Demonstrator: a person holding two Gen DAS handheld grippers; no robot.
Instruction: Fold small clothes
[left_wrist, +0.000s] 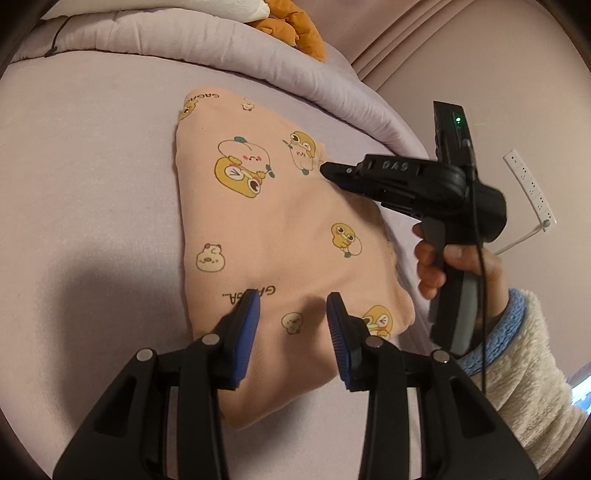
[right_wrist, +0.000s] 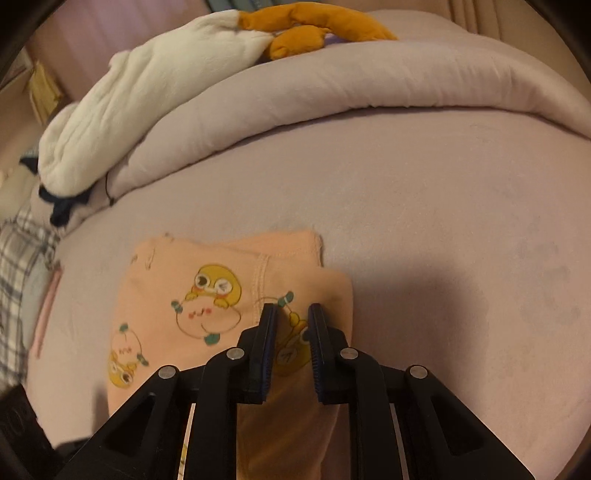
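Peach printed garment (left_wrist: 273, 236) lies folded on the lilac bed sheet (left_wrist: 92, 177).
Left gripper (left_wrist: 293, 306) partly open above it, gripping nothing; right gripper (right_wrist: 292, 314) narrowly parted, also holding nothing.

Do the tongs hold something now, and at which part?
Neither holds anything. The left tongs stand open over the peach garment; the right tongs hover above it with a gap between the pads.

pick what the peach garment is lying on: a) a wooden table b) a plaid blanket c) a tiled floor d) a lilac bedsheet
d: the peach garment with its cartoon duck prints lies flat on the lilac bedsheet, which shows bare around it in both wrist views.
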